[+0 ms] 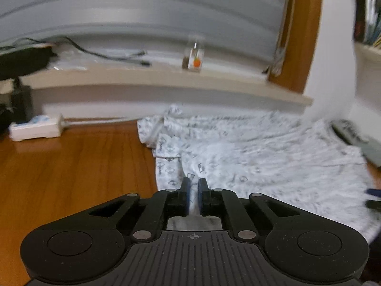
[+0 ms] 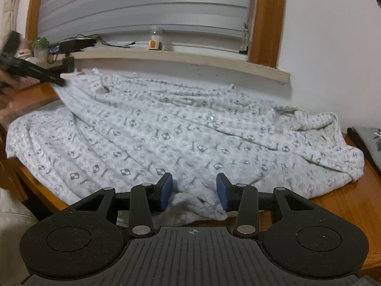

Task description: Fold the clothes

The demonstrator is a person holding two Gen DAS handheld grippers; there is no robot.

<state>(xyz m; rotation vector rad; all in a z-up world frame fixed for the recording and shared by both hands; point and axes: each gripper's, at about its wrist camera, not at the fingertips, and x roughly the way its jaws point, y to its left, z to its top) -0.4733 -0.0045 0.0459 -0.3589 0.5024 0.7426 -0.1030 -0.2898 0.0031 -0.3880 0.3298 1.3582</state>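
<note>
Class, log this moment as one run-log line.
left gripper: shut on shirt edge | right gripper: open, straddling near hem | shirt: spread on table, unfolded

Dim indoor light, motion blur, curved fisheye edges.

- Bare wooden table (image 1: 71,166) left of the patterned shirt (image 2: 166,138): open passage.
- Far edge blocked by white power strip (image 1: 35,128), windowsill (image 2: 181,59) overhanging.
- Right side: dark folded garment (image 2: 366,143) just beside shirt; narrow bare strip in front.
</note>
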